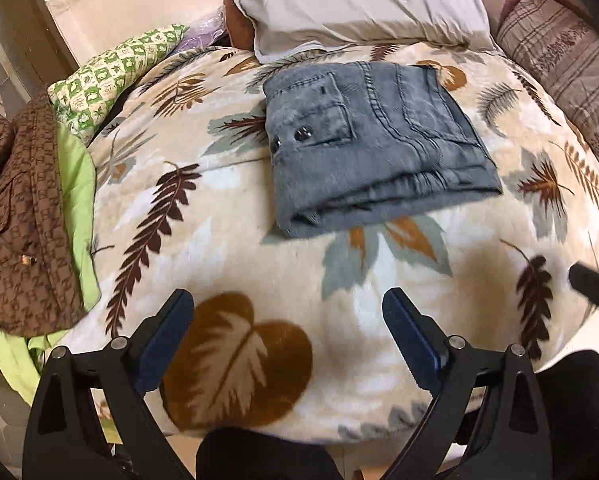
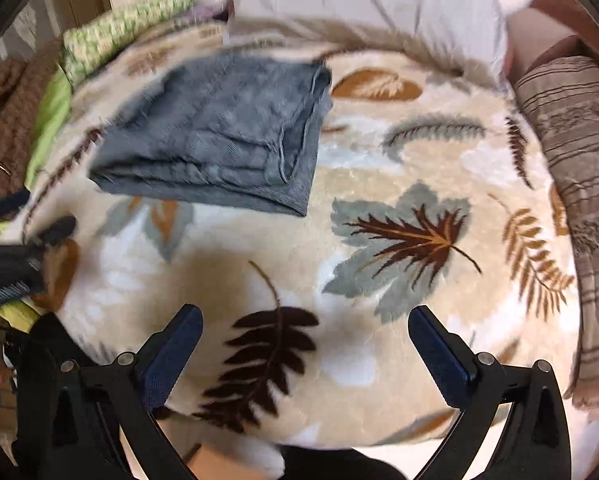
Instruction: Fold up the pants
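You have almost nothing to read here. The one lettering is on the brown garment [image 1: 23,216] at the left edge of the left wrist view: its weave repeats a small monogram that looks like a capital N, row upon row. The green-and-white checked cloth [image 1: 111,68] in the upper left carries little figures in its squares, but you cannot tell whether any are letters. In the right wrist view everything is too blurred for you to read any mark.
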### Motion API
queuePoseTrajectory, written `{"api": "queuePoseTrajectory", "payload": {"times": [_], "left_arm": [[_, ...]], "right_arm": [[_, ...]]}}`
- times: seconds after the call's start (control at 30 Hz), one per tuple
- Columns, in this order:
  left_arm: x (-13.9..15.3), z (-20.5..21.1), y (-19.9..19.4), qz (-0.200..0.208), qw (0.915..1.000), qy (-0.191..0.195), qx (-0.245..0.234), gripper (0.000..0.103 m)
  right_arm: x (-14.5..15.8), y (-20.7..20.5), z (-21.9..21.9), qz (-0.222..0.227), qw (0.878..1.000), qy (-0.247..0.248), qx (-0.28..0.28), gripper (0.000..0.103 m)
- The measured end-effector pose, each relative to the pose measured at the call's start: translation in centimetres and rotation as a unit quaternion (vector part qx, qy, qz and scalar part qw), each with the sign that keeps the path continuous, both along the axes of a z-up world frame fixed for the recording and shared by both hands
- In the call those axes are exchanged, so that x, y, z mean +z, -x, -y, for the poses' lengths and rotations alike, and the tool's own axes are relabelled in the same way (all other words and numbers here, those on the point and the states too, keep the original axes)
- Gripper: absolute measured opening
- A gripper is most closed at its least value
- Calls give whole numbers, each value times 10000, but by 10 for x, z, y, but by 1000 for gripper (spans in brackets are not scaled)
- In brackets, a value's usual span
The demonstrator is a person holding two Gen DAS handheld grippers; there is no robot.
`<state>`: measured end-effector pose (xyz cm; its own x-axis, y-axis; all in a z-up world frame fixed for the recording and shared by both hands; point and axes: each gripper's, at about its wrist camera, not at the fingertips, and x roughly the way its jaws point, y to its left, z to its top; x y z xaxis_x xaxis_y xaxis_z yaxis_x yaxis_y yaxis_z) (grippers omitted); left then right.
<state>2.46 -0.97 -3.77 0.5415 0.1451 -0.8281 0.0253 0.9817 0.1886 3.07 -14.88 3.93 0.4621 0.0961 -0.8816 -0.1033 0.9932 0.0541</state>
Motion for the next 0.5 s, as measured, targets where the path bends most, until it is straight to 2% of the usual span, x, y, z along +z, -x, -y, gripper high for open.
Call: {"api": "queuePoseTrajectory", "payload": {"times": [0.2, 0.37, 0.5], "left_arm": [[11, 5, 17, 138, 9997, 149, -115, 97], [19, 11, 26, 172, 9989, 311, -290, 97], [23, 12, 29, 128, 9976, 576, -374, 97]], "right_arm": [[27, 16, 2, 542, 9984, 143, -77, 103], [37, 22, 0, 692, 9967, 428, -62, 103], [39, 27, 5, 692, 9966, 420, -117, 103]]}}
